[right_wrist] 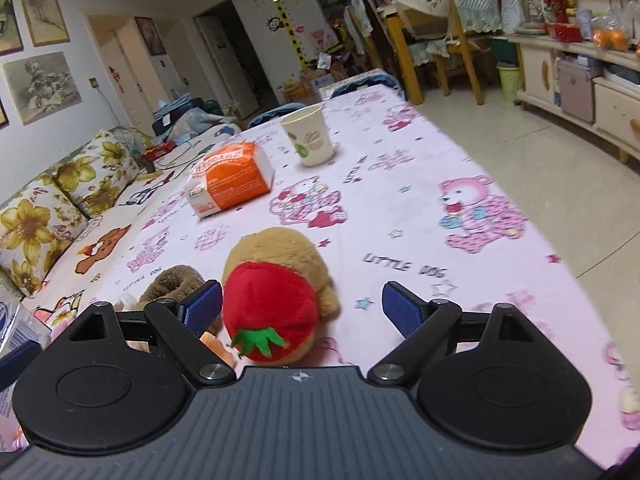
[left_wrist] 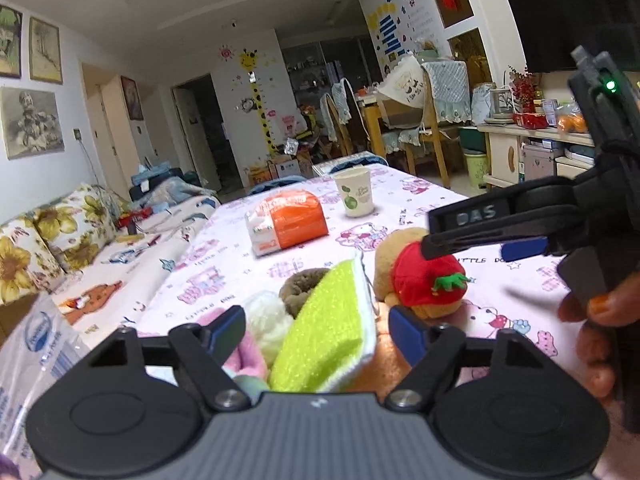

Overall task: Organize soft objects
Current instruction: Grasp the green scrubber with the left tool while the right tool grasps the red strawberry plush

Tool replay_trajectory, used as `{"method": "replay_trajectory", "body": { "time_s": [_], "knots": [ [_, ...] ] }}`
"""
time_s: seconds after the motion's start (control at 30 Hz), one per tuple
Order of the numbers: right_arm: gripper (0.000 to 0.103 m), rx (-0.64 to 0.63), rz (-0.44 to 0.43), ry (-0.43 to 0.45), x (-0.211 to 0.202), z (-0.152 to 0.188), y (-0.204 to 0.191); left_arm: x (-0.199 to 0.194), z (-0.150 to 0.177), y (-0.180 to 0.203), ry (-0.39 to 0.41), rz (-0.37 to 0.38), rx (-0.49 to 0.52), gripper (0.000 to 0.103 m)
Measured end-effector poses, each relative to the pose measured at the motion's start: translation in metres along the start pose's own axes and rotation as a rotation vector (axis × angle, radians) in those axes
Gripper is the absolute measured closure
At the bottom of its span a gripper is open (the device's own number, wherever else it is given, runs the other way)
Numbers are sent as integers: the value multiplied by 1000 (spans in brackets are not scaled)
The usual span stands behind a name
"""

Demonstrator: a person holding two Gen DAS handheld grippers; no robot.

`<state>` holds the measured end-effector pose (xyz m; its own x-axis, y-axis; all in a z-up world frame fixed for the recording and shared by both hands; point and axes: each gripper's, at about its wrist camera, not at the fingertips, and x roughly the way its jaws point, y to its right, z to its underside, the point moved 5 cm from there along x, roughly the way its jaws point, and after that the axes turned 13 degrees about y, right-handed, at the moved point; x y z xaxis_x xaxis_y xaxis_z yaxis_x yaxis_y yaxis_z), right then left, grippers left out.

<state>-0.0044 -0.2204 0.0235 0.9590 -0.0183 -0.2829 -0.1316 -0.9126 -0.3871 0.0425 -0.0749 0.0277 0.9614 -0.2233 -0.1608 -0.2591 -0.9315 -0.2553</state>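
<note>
A tan plush toy with a red strawberry hat [right_wrist: 272, 300] lies on the pink cartoon tablecloth [right_wrist: 400, 216]. My right gripper [right_wrist: 302, 306] is open, with the hat between its blue pads. In the left wrist view the plush [left_wrist: 424, 280] sits right of centre, with the right gripper [left_wrist: 464, 242] reaching over it. My left gripper [left_wrist: 316, 334] is open around a pile of soft things: a lime-green sponge cloth [left_wrist: 328, 332], a white fluffy ball [left_wrist: 268, 320], a pink cloth [left_wrist: 248, 356] and a brown fuzzy ring [left_wrist: 300, 286]. The ring also shows in the right wrist view [right_wrist: 172, 284].
An orange tissue pack [left_wrist: 286, 220] and a paper cup [left_wrist: 356, 194] stand further back on the table. A clear plastic bag [left_wrist: 36, 356] lies at the left edge. A flowered sofa [left_wrist: 52, 236] runs along the left; chairs and a cabinet stand behind.
</note>
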Motion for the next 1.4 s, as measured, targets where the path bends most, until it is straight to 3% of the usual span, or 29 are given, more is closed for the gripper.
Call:
{"method": "replay_trajectory", "body": {
  "time_s": [0.13,0.3,0.5,0.6,0.77,1.07,1.4],
  "knots": [
    [0,-21,-5,-24,13,4,-14,5,1,-3,-11,24,-35,37],
    [0,-48,-6,-43,28,3,-20,10,0,-4,-18,59,-86,60],
    [0,-86,3,-59,43,10,-22,11,-2,-7,-28,64,-149,71],
    [13,-104,-2,-65,45,11,-22,9,-3,-9,-25,53,-164,75],
    [26,-124,-7,-48,40,8,-25,4,-11,-18,-24,26,-212,81],
    [28,-111,-21,30,7,-11,-26,-27,-36,-28,5,10,-260,83],
    [28,-140,-43,48,-58,1,-35,-78,-46,-37,-9,-2,-321,83]
  ]
}}
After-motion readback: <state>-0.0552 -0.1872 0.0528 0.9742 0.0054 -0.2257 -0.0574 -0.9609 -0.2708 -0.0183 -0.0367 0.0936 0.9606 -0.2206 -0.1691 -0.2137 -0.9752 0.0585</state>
